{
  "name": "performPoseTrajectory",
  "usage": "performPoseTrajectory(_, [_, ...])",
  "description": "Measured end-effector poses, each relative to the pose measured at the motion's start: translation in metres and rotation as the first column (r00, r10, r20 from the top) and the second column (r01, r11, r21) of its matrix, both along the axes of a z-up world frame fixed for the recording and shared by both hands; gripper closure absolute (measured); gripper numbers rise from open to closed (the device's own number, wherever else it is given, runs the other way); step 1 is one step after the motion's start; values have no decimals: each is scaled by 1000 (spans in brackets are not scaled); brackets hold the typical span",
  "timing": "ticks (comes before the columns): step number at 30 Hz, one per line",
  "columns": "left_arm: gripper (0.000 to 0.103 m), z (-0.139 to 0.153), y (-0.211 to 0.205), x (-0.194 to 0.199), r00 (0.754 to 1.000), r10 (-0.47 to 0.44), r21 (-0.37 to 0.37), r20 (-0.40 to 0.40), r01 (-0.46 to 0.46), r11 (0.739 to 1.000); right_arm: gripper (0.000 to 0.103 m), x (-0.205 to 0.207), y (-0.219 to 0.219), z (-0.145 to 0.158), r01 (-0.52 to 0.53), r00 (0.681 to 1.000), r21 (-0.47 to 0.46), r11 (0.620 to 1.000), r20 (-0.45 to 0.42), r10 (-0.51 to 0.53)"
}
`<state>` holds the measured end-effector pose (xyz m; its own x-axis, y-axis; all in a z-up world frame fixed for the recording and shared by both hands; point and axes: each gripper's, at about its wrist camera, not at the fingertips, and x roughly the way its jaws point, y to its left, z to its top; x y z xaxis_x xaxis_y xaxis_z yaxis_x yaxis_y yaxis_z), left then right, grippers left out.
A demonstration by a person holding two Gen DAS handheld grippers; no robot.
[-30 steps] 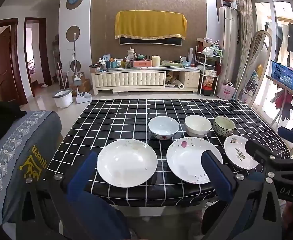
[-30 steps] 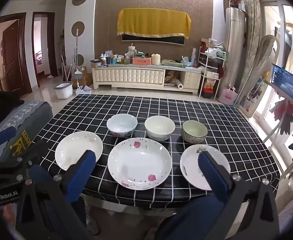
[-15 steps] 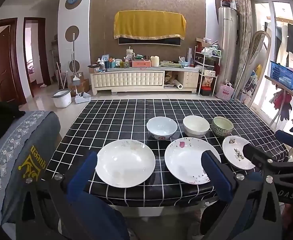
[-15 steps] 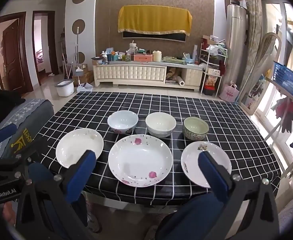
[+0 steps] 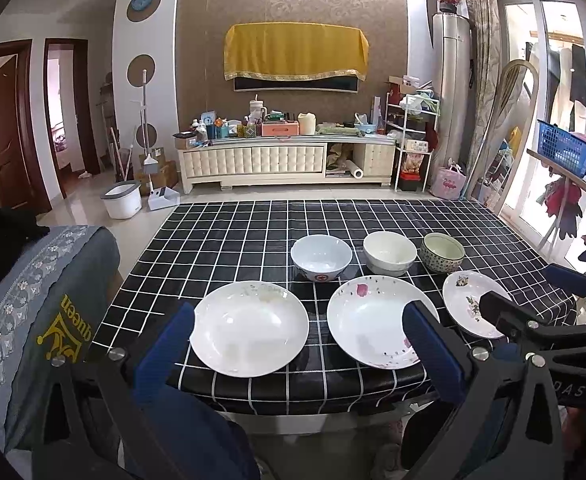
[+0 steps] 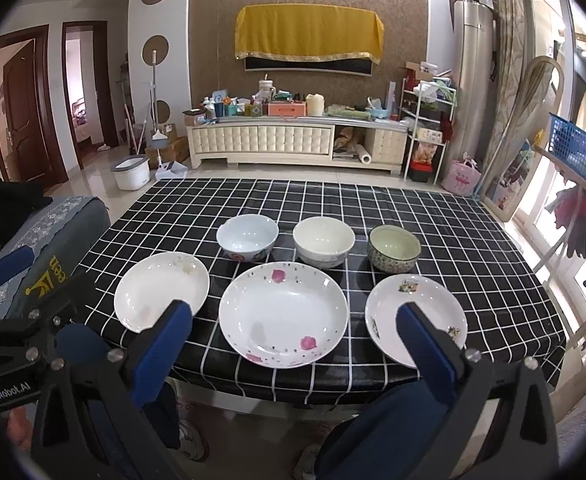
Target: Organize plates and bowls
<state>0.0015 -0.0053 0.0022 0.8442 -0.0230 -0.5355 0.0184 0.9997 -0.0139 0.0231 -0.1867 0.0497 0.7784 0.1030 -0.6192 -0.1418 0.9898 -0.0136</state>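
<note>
Three plates sit in a front row on the black checked table [image 5: 221, 232]: a plain white plate [image 5: 249, 332] at left, a pink-flowered plate [image 5: 373, 320] in the middle, a small patterned plate [image 5: 469, 300] at right. Behind them stand a pale blue bowl [image 5: 321, 256], a cream bowl [image 5: 389, 252] and a green patterned bowl [image 5: 441, 252]. My left gripper [image 5: 297, 320] is open and empty, short of the table's front edge by the white plate. My right gripper [image 6: 293, 320] is open and empty in front of the flowered plate [image 6: 283, 312].
A grey cushioned seat [image 5: 33, 300] with dark clothing stands left of the table. A cluttered TV cabinet [image 5: 285, 160] lines the far wall. A rack with a blue basket [image 5: 563, 152] and hanging clothes is at right.
Both grippers have edged slightly closer to the table; the dishes appear a little larger. Nothing was taken hold of or moved.
</note>
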Motion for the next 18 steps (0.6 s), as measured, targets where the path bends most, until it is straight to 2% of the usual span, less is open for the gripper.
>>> performPoseTrajectory(18, [0, 0, -1, -2, 1000, -1, 3, 2, 1, 1000, 0, -2, -1, 1, -3, 1000, 16, 1000, -4, 3])
